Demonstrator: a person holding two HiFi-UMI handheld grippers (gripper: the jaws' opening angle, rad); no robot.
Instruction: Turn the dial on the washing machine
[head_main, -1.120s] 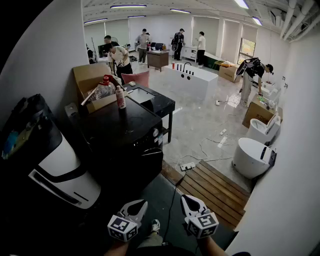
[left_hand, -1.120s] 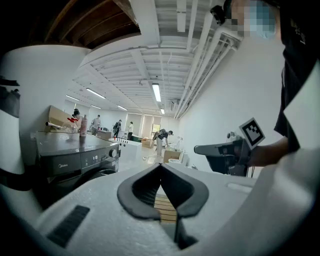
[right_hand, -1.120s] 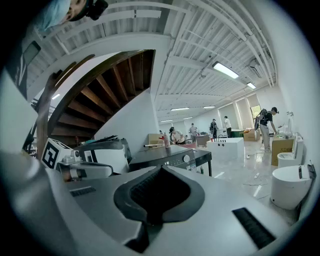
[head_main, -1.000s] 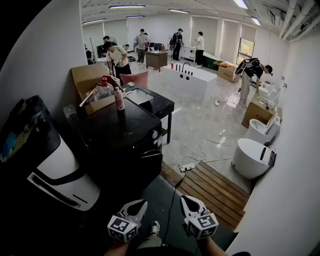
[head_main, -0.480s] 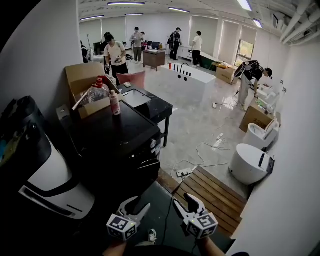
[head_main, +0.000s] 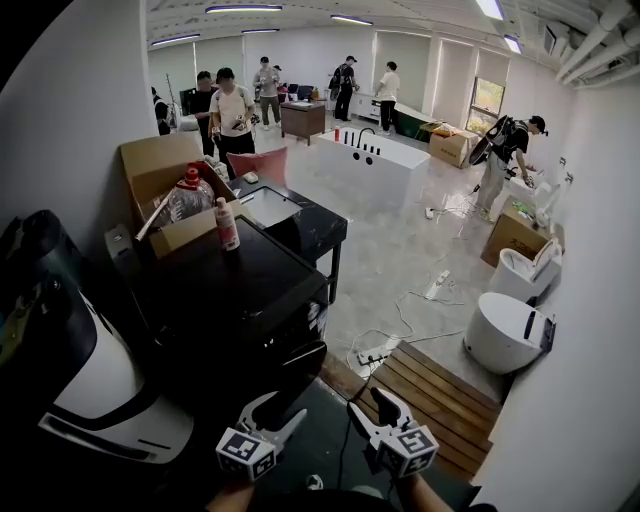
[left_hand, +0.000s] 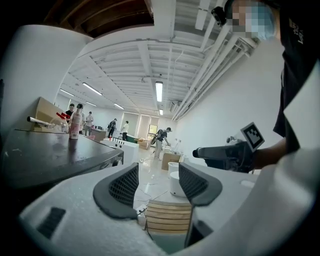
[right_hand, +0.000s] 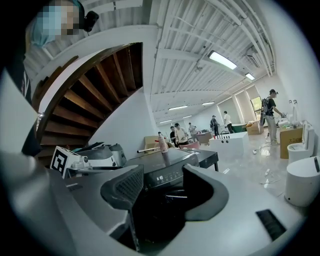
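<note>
Your left gripper (head_main: 279, 411) and right gripper (head_main: 371, 409) were both opening, with nothing between the jaws of either. The washing machine (head_main: 240, 285) stood ahead of them and off to their left, well apart. Its control panel (right_hand: 167, 175) ran crosswise, straight ahead of the right gripper; the left gripper pointed past it. What looked like the dial (left_hand: 118, 161) sat at the panel's right end. A bottle (head_main: 227, 224) stood beyond on the lid, out of the way.

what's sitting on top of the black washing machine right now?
One upright bottle stands near the back of the washing machine top. A cardboard box sits at the rear edge; its base is covered, so whether it rests on the machine is unclear.
</note>
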